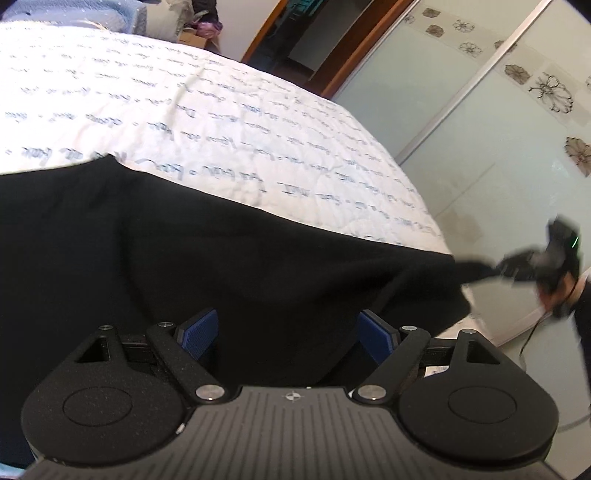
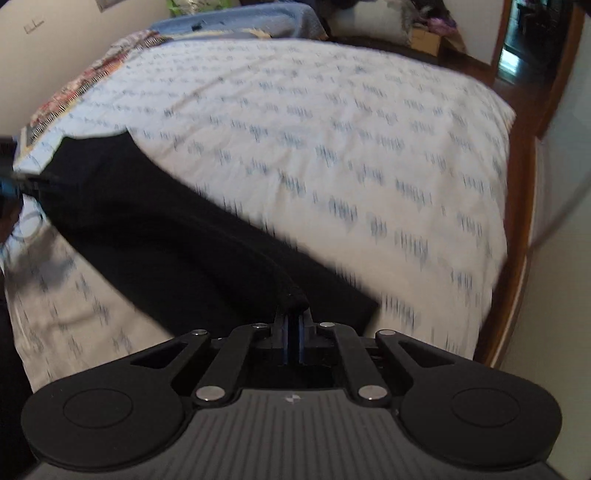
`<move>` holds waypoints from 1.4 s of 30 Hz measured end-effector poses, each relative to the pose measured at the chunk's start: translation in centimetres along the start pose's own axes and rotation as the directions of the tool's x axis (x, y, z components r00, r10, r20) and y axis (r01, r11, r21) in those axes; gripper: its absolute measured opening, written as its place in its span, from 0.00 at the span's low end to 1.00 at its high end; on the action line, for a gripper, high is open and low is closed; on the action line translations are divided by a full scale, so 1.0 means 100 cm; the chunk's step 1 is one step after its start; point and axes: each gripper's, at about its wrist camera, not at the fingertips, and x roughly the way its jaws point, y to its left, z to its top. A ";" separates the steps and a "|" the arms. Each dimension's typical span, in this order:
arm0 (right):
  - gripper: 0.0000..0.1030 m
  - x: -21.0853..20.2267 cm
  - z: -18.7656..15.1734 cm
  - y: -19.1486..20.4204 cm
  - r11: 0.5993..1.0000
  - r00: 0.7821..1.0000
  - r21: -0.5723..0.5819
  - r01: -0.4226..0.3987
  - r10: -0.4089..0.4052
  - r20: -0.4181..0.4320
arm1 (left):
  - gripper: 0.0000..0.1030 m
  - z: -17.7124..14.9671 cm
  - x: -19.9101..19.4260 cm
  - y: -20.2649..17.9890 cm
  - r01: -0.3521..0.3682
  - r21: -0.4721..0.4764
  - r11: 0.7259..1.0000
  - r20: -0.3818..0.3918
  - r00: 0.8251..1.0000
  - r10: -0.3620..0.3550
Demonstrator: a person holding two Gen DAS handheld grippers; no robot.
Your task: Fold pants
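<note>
Black pants (image 1: 184,240) lie across the near part of a bed with a white quilt printed with blue script (image 1: 221,110). My left gripper (image 1: 286,332) is open, its blue pads (image 1: 197,332) spread apart with the black cloth lying between them. My right gripper (image 2: 293,325) is shut on a corner of the pants (image 2: 147,229) and holds it pulled taut off the bed's edge. In the left wrist view the right gripper (image 1: 513,266) shows at the far right, blurred, pinching a stretched tip of the cloth. The left gripper (image 2: 7,192) shows dimly at the left edge of the right wrist view.
Sliding wardrobe doors with flower decals (image 1: 498,129) stand right of the bed. A wooden door frame (image 1: 332,40) and open doorway lie beyond. Pillows and a blue cover (image 2: 240,22) sit at the head of the bed. A wooden bed rim (image 2: 517,240) runs along the right side.
</note>
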 end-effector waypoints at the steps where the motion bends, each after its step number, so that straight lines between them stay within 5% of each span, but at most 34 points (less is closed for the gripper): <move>1: 0.05 0.008 -0.016 -0.003 0.999 1.000 0.037 0.005 -0.004 -0.008 | 0.81 0.000 0.005 -0.002 0.010 -0.001 1.000 -0.010 1.000 -0.010; 3: 0.06 0.028 -0.039 -0.008 0.991 0.998 0.120 0.053 -0.055 0.013 | 0.81 -0.001 0.014 -0.008 0.010 0.014 1.000 -0.033 0.999 -0.009; 8: 0.12 0.020 -0.078 -0.012 0.957 0.983 0.289 0.009 -0.061 0.173 | 0.81 -0.008 0.008 -0.028 0.019 0.087 0.996 -0.044 0.999 -0.015; 10: 0.39 0.006 -0.097 -0.024 0.906 0.967 0.417 -0.074 -0.037 0.254 | 0.81 -0.014 0.003 -0.029 0.025 0.097 0.995 -0.035 0.999 -0.021; 11: 0.79 0.000 -0.106 -0.029 0.867 0.956 0.486 -0.110 -0.041 0.289 | 0.81 -0.017 0.002 -0.029 0.022 0.092 0.996 -0.032 0.999 -0.019; 12: 1.00 -0.006 -0.116 -0.034 0.826 0.940 0.544 -0.147 -0.054 0.337 | 0.81 -0.019 0.003 -0.030 0.020 0.080 0.997 -0.031 0.999 -0.018; 16: 1.00 -0.019 -0.145 -0.047 0.618 0.865 0.700 -0.357 -0.064 0.498 | 0.81 -0.022 0.004 -0.031 0.009 0.052 0.999 -0.042 0.999 -0.007; 19: 1.00 -0.019 -0.146 -0.035 0.541 0.830 0.701 -0.464 -0.010 0.557 | 0.81 -0.023 -0.001 -0.033 0.009 0.068 0.998 -0.028 1.000 -0.007; 21: 1.00 -0.011 -0.146 -0.022 0.505 0.842 0.725 -0.468 0.006 0.539 | 0.81 -0.026 -0.003 -0.034 0.002 0.086 0.996 -0.021 1.000 0.000; 24: 1.00 0.004 -0.146 -0.009 0.482 0.891 0.784 -0.390 -0.018 0.454 | 0.81 -0.029 -0.004 -0.035 0.005 0.098 0.995 -0.021 1.000 -0.003; 27: 1.00 0.028 -0.155 -0.010 0.356 0.890 0.832 -0.426 0.000 0.456 | 0.81 -0.031 -0.003 -0.035 0.003 0.096 0.995 -0.032 0.999 0.000; 28: 1.00 0.031 -0.156 -0.010 0.347 0.889 0.837 -0.423 -0.022 0.458 | 0.81 -0.032 -0.003 -0.035 0.000 0.094 0.996 -0.033 0.999 0.004; 32: 1.00 0.023 -0.144 -0.003 0.420 0.883 0.822 -0.386 -0.091 0.461 | 0.82 -0.036 -0.011 -0.032 0.004 0.089 0.996 -0.024 1.000 -0.002; 37: 1.00 0.005 -0.090 -0.018 0.704 0.857 0.664 -0.254 -0.154 0.491 | 0.83 -0.039 -0.011 -0.028 -0.029 0.071 0.997 -0.033 0.999 0.031; 40: 1.00 0.020 -0.056 -0.006 0.885 0.842 0.450 0.120 -0.331 0.426 | 0.84 -0.040 -0.012 -0.028 -0.052 0.047 0.998 -0.038 0.998 0.054; 42: 0.99 0.040 -0.043 0.003 0.925 0.856 0.267 0.269 -0.357 0.374 | 0.86 -0.043 -0.015 -0.027 -0.058 0.045 0.997 -0.030 0.998 0.060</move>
